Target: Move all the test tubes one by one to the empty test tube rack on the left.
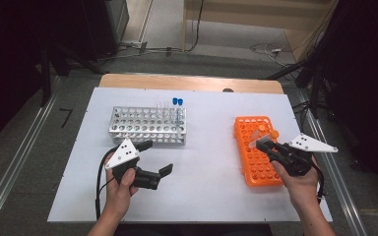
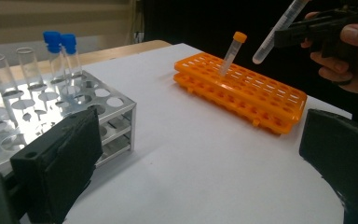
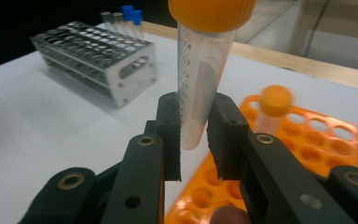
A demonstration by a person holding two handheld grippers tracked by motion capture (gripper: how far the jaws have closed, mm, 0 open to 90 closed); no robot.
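1. In the right gripper view, the right gripper [image 3: 194, 135] is grasping an orange-capped tube [image 3: 200, 84], its fingers [image 3: 170, 130] pressing the tube's lower part, cap above them.
2. The left gripper view is showing that tube [image 2: 279, 30] tilted above the orange rack [image 2: 242, 91], where a second orange-capped tube [image 2: 230, 53] is standing.
3. From the high view, the left gripper [image 1: 156, 157] is resting on the tabletop [image 1: 206, 162] with its fingers released, just in front of the metal rack [image 1: 147, 125].
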